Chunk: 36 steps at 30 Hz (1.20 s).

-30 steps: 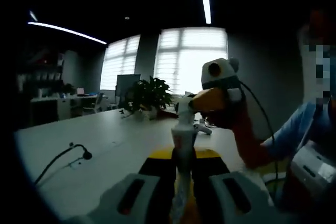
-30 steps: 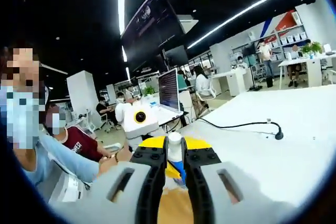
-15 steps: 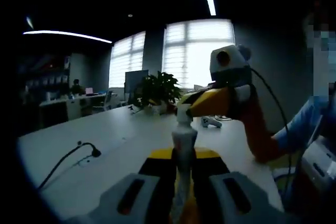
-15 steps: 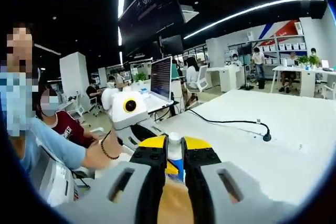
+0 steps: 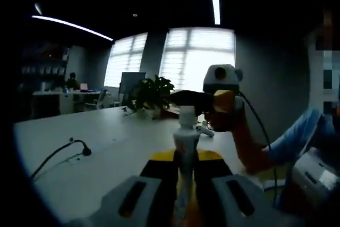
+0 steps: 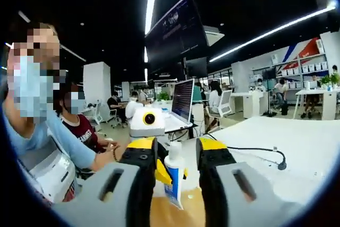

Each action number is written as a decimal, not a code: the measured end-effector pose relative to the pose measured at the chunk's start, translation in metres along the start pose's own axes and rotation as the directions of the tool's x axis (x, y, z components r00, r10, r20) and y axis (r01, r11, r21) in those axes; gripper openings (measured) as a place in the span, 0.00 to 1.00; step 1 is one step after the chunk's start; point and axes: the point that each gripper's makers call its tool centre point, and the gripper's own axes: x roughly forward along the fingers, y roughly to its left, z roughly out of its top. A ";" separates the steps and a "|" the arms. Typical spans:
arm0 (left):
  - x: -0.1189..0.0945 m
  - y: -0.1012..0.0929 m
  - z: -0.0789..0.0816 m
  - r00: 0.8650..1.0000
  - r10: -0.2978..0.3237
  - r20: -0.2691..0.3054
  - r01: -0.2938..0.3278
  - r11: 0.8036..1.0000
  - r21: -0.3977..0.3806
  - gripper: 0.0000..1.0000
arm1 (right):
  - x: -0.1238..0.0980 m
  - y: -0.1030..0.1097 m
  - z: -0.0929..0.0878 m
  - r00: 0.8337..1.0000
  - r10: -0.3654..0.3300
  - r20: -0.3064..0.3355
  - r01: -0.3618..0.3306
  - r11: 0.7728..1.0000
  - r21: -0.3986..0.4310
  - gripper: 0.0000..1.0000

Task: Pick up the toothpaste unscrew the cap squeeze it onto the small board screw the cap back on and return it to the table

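The white toothpaste tube [image 5: 184,182] stands upright with my left gripper [image 5: 184,158] shut on its body, the white cap [image 5: 187,115] sticking out above the yellow tips. In the left gripper view my right gripper [image 5: 195,99] reaches in from the right at cap height. Seen from the right gripper view, the cap [image 6: 172,155] and the blue-and-white tube [image 6: 173,184] sit in the gap between my right gripper's [image 6: 175,144] jaws. Those jaws are spread open and clear of the cap on both sides. Behind the tube, the left gripper's yellow fingertips [image 6: 161,174] clamp it.
A white table [image 5: 106,147] stretches ahead with a black cable and plug [image 5: 84,152], also on the far side [image 6: 280,165]. A potted plant [image 5: 151,95] stands at the table's end. A person's hand [image 6: 109,152] holds the left gripper. Seated people [image 6: 79,126] and a monitor [image 6: 184,99] are behind.
My right gripper's jaws, shut on the cap in the earlier frames, have spread open around it. The left gripper still holds the tube. Both views have shifted slightly.
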 end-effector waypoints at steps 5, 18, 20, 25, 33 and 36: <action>0.004 -0.021 0.002 0.993 -0.117 0.021 0.117 0.993 -0.019 0.10 | -0.007 0.016 0.009 0.967 0.228 0.110 -0.242 0.961 0.136 0.27; 0.009 -0.045 -0.001 0.980 -0.197 -0.008 0.197 0.980 0.009 0.10 | 0.001 0.047 -0.006 0.927 0.370 0.062 -0.375 0.916 0.145 0.12; 0.009 -0.036 0.000 0.991 -0.134 -0.013 0.135 0.990 0.029 0.10 | 0.004 0.041 -0.009 0.951 0.309 0.033 -0.310 0.938 0.156 0.12; 0.009 -0.011 0.002 0.998 0.056 -0.005 -0.055 0.996 0.067 0.10 | 0.012 0.023 -0.013 0.996 0.065 -0.061 -0.065 0.998 0.016 0.11; 0.001 0.028 0.003 0.945 0.323 0.046 -0.324 0.946 0.001 0.10 | 0.021 -0.013 -0.016 0.907 -0.417 -0.057 0.406 0.903 -0.136 0.11; 0.000 0.034 0.003 0.932 0.359 0.054 -0.360 0.933 0.008 0.10 | 0.024 -0.016 -0.017 0.871 -0.492 -0.016 0.482 0.858 -0.176 0.11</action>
